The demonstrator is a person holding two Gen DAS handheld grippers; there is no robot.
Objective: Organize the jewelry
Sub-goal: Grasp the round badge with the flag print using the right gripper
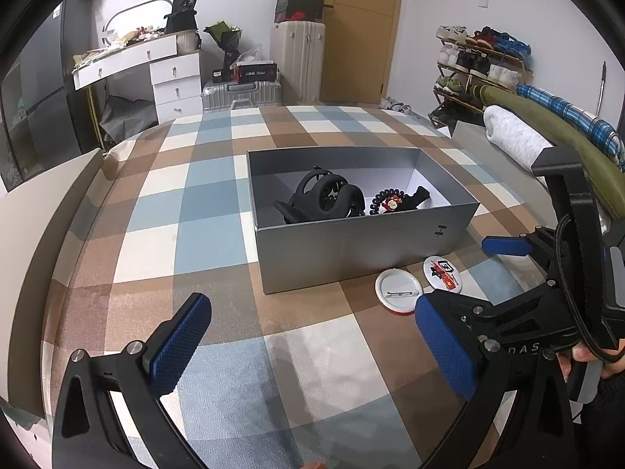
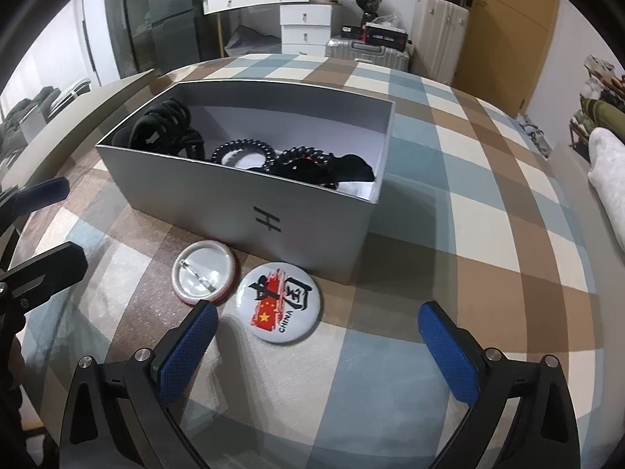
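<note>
Behind the grey box (image 2: 297, 211) wall, black hair ties (image 2: 308, 162) lie half hidden.

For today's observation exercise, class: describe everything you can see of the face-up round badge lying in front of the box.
The badge is a glossy white round pin button with black brush characters, a red flag patch with yellow stars, and the word CHINA. It lies flat, face up, on the checked cloth, close before the grey box, beside an overturned badge.
</note>
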